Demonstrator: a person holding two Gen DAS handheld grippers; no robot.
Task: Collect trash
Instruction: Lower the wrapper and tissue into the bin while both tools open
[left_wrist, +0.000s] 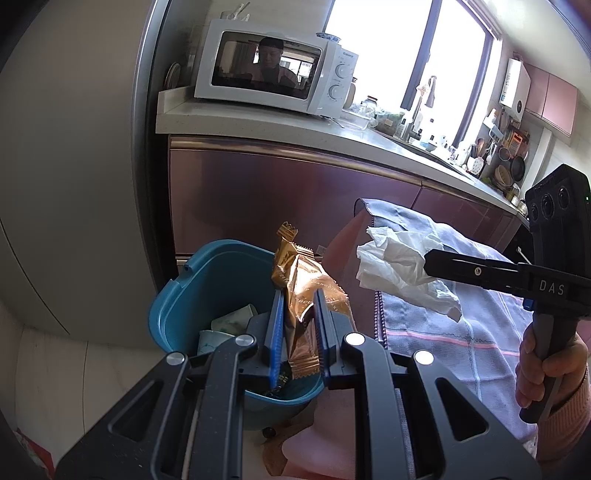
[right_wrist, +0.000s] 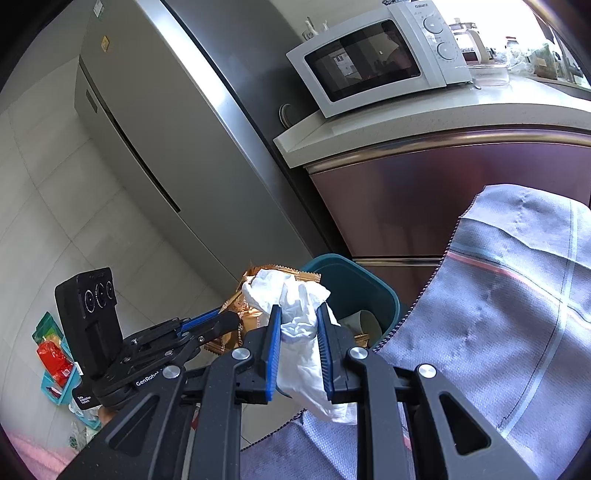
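My left gripper is shut on a gold foil wrapper and holds it above the blue trash bin, which has paper cups and scraps inside. My right gripper is shut on a crumpled white tissue. The tissue also shows in the left wrist view, held over the cloth right of the bin. The wrapper and the bin show in the right wrist view, just beyond the tissue.
A grey-blue checked cloth covers the surface to the right of the bin. Behind stand purple cabinets, a counter with a white microwave, and a grey fridge. Colourful packets lie on the floor.
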